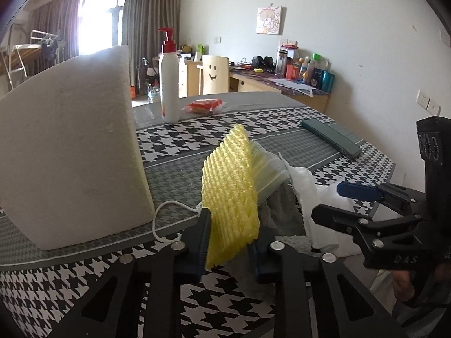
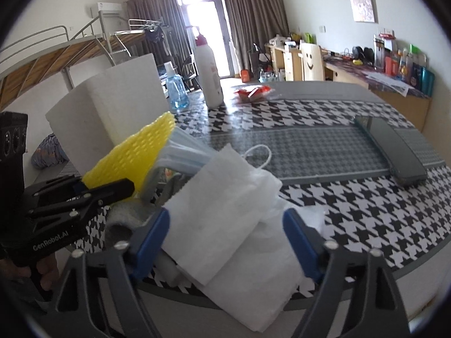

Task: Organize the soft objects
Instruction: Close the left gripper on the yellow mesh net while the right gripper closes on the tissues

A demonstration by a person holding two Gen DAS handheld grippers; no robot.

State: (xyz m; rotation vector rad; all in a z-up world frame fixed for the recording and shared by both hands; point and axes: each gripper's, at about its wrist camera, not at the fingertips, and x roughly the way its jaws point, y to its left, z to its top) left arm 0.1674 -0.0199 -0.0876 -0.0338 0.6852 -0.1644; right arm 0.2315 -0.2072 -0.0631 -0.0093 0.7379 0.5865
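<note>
left wrist: foam net (image 1: 229,194) btwn jaws (pinched)

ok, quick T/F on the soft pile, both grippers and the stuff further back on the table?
1. The left gripper pinches the yellow foam net. True.
2. The right gripper is clamped shut on the white tissue. False: its jaws stand apart, tissue between them.
3. The pump bottle lies on its side. False: it stands upright.
4. The white foam block stands left of the net in the left wrist view. True.
5. The red packet sits on the pile. False: it lies apart, by the bottle.
</note>
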